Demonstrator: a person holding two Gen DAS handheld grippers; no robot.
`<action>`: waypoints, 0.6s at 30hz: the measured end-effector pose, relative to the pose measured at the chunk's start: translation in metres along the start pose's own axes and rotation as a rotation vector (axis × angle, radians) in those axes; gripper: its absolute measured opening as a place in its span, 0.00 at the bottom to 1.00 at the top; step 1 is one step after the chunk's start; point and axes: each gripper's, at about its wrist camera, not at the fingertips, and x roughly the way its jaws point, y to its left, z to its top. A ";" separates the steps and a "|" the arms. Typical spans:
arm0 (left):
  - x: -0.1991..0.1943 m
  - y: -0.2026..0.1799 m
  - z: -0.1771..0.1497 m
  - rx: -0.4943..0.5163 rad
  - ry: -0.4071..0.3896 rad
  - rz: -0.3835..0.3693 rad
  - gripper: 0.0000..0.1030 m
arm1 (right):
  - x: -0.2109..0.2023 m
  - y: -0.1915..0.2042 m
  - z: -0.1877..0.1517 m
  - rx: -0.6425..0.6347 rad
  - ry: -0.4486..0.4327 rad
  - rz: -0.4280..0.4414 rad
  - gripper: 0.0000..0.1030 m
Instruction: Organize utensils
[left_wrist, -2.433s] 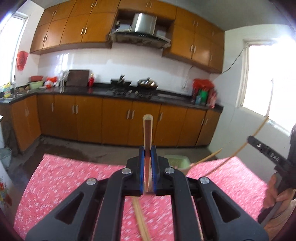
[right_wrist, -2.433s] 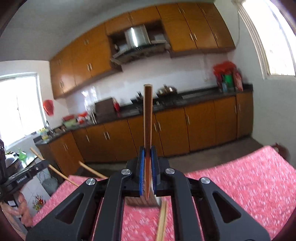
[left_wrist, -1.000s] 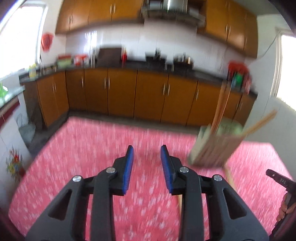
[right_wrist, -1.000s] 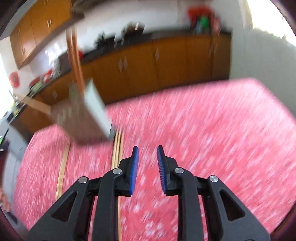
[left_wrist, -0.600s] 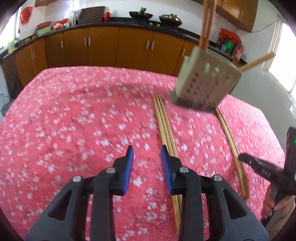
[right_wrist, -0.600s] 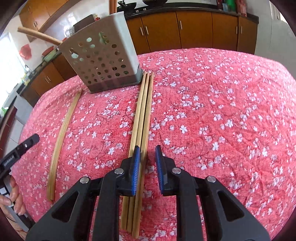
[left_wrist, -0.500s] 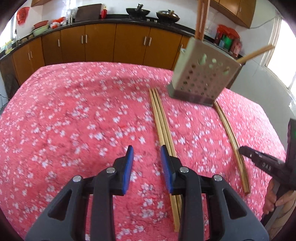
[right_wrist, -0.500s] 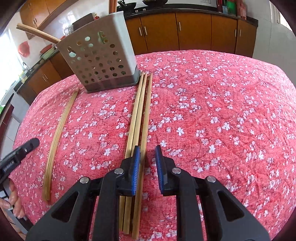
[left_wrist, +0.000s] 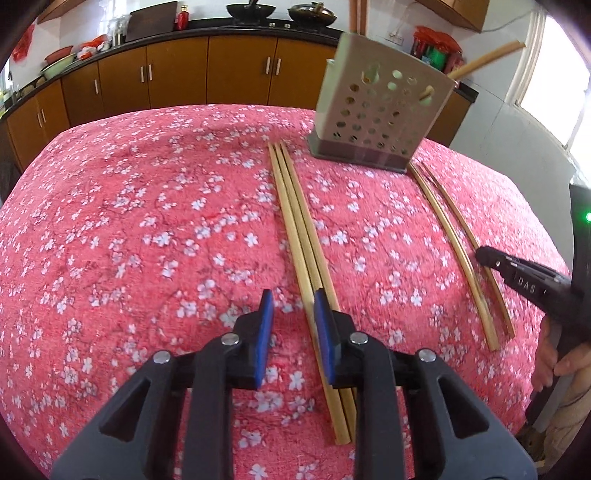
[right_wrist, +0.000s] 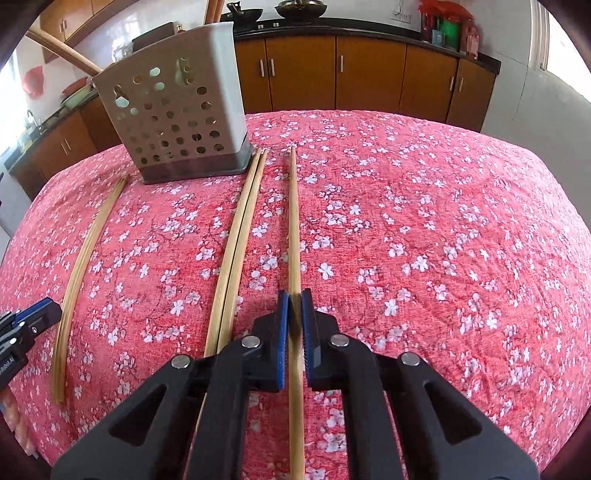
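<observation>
A white perforated utensil holder (left_wrist: 376, 110) (right_wrist: 177, 122) stands on the red floral tablecloth with chopsticks sticking out of it. Three wooden chopsticks (left_wrist: 303, 236) lie side by side in front of it in the left wrist view. My left gripper (left_wrist: 291, 306) is open, low over the cloth, with its right finger (left_wrist: 323, 325) against them. My right gripper (right_wrist: 294, 299) is shut on one chopstick (right_wrist: 293, 229), set apart from two others (right_wrist: 240, 236). Two more chopsticks (left_wrist: 458, 243) (right_wrist: 85, 251) lie beside the holder.
The red floral tablecloth (left_wrist: 129, 221) (right_wrist: 443, 221) covers the table. Brown kitchen cabinets (left_wrist: 177, 74) run behind it. The right gripper shows at the right edge of the left wrist view (left_wrist: 532, 280); the left gripper shows at the left edge of the right wrist view (right_wrist: 22, 321).
Both grippers have dropped low to the cloth. The right gripper has closed on one chopstick and drawn it aside from the other two. The left gripper has moved closer to the chopsticks, still open.
</observation>
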 end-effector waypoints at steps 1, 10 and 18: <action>0.000 -0.001 0.000 0.006 -0.003 0.007 0.23 | 0.000 -0.001 0.000 0.004 -0.001 0.002 0.08; 0.002 -0.008 -0.005 0.060 0.004 0.091 0.21 | -0.009 -0.006 -0.009 0.009 -0.003 0.021 0.08; 0.011 0.024 0.017 -0.014 -0.007 0.160 0.09 | -0.015 -0.014 -0.016 0.007 -0.031 -0.007 0.08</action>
